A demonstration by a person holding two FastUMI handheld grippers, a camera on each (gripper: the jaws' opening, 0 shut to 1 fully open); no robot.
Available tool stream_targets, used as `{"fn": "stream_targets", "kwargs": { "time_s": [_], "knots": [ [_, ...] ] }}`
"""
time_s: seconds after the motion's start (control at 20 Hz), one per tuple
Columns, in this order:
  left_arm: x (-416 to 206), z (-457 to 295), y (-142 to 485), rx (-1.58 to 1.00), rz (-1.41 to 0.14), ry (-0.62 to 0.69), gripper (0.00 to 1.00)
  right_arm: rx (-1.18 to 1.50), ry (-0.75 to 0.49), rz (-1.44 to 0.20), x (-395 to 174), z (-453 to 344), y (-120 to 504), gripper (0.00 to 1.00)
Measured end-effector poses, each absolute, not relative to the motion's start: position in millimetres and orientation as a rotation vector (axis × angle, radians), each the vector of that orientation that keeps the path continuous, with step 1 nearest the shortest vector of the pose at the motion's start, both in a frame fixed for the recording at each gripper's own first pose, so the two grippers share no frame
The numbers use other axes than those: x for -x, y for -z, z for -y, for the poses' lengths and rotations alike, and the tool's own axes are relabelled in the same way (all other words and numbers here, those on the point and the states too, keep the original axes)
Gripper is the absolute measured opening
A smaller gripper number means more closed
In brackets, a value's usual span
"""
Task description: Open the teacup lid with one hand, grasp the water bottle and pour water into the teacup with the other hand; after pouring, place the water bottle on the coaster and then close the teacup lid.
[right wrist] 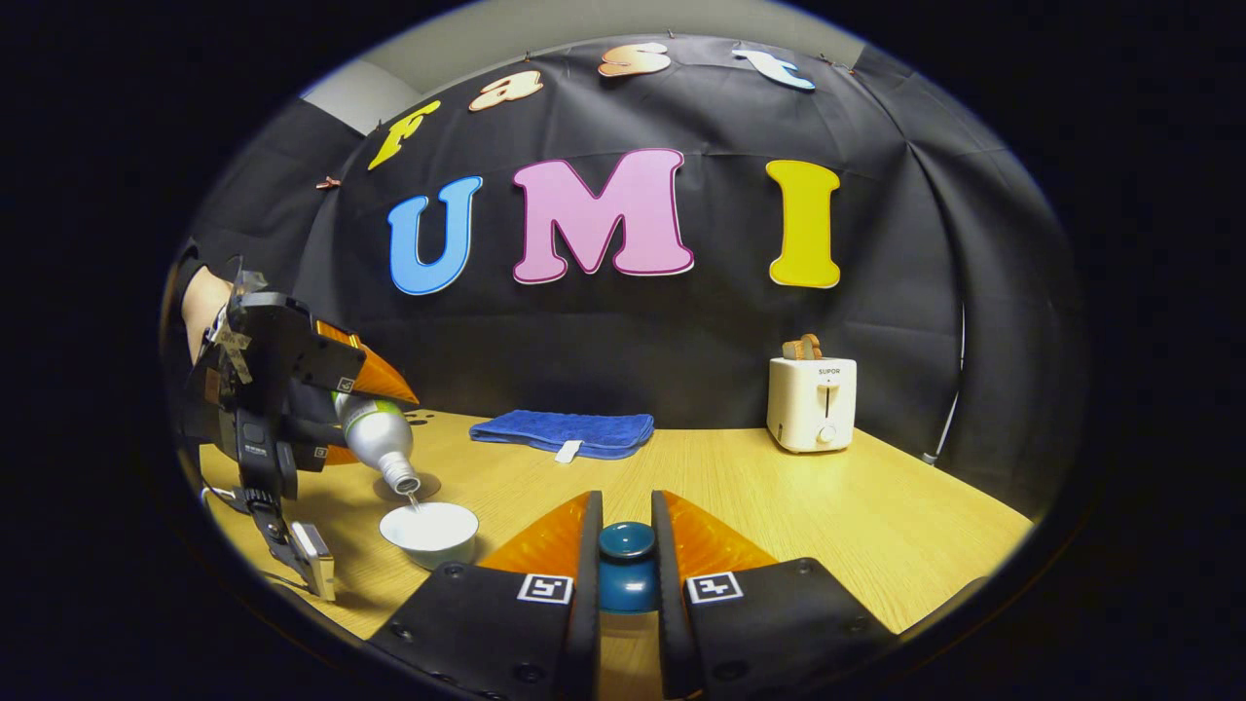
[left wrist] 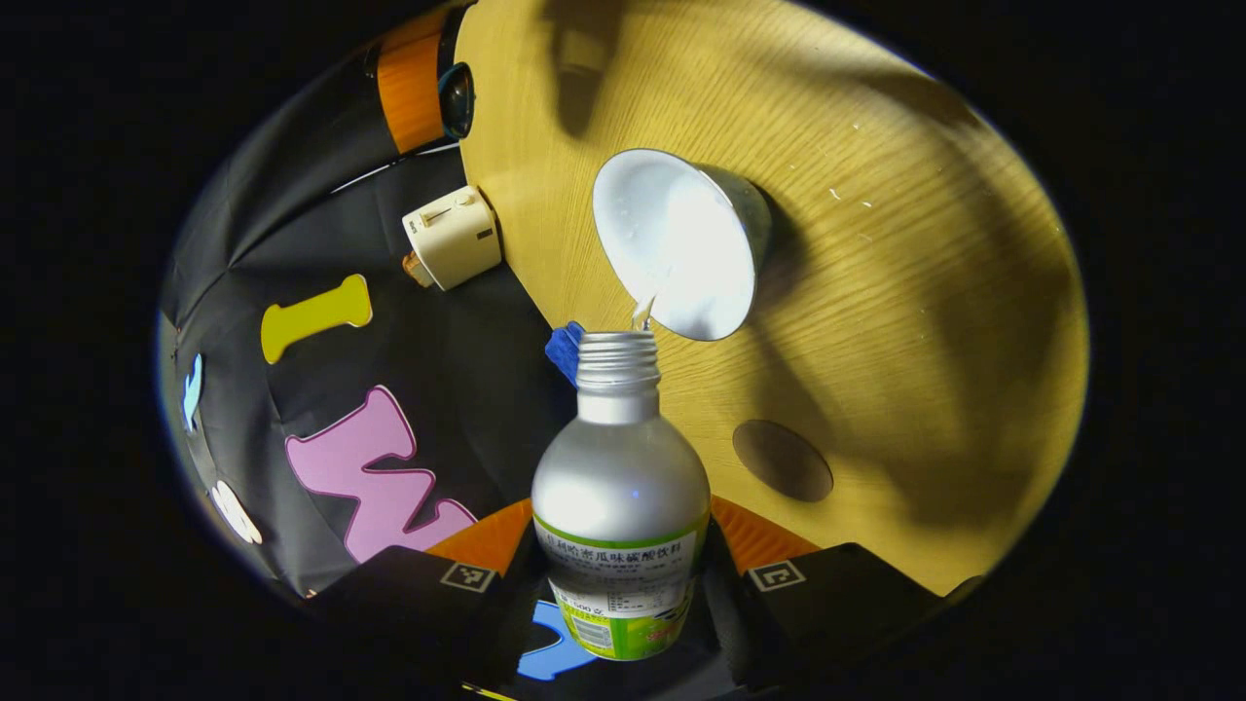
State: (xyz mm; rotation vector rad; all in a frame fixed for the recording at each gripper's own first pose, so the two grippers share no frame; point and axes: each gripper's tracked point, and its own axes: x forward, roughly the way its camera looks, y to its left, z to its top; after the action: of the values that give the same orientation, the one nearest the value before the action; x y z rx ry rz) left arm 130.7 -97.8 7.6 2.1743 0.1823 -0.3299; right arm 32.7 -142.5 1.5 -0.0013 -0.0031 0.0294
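Water trickles from my tilted water bottle (left wrist: 621, 487), pinched by my left gripper (left wrist: 623, 584), into the teacup (left wrist: 681, 243) below. My right gripper (right wrist: 626, 565) clamps the teacup lid (right wrist: 626, 541) knob. Slick, light bottle; hold mid-body.

Bare wooden bench (right wrist: 779, 487) lies open between the white ceramic teacup (right wrist: 429, 532) and the white toaster (right wrist: 811, 403) (folded blue cloth (right wrist: 565, 431) farther back).
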Motion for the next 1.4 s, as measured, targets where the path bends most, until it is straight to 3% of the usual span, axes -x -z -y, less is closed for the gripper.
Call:
{"fn": "stream_targets", "kwargs": {
  "time_s": [1.4],
  "knots": [
    [-130.7,96.9,-36.7,-2.323,-0.159,0.282,0.78,0.002,-0.031,0.002,-33.2,142.9,-1.8,0.28]
  ]
}}
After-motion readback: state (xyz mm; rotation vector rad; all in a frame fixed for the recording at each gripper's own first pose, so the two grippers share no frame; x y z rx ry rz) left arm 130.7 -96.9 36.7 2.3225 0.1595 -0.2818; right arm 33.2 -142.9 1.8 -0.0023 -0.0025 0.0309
